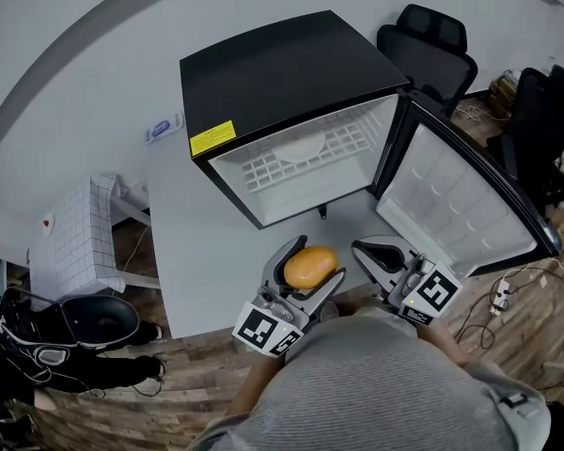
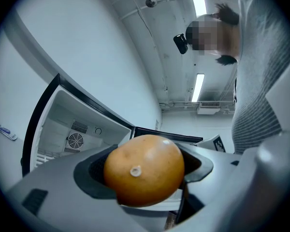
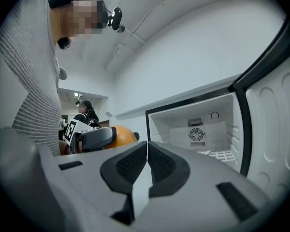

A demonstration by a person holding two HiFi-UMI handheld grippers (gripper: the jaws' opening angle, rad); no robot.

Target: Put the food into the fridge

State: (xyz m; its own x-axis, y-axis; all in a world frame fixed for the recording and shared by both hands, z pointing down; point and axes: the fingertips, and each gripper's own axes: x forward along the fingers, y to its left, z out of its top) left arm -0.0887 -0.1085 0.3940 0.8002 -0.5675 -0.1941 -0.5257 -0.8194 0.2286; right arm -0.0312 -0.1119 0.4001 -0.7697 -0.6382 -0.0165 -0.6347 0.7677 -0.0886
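A small black fridge [image 1: 282, 83] stands on a grey table with its door [image 1: 456, 205] swung open to the right; its white inside [image 1: 305, 163] holds a wire shelf and looks bare. My left gripper [image 1: 305, 275] is shut on an orange, round piece of food [image 1: 310, 267], held just in front of the fridge opening. In the left gripper view the orange food [image 2: 144, 169] fills the space between the jaws. My right gripper [image 1: 381, 256] is beside it, shut and holding nothing; its pads [image 3: 135, 166] meet in the right gripper view.
A black office chair [image 1: 430, 50] stands behind the fridge. A white tiled stand [image 1: 75, 233] and black bags [image 1: 85, 332] are on the wooden floor at the left. Cables and a power strip [image 1: 501, 296] lie at the right. Another person [image 3: 84, 112] is far off.
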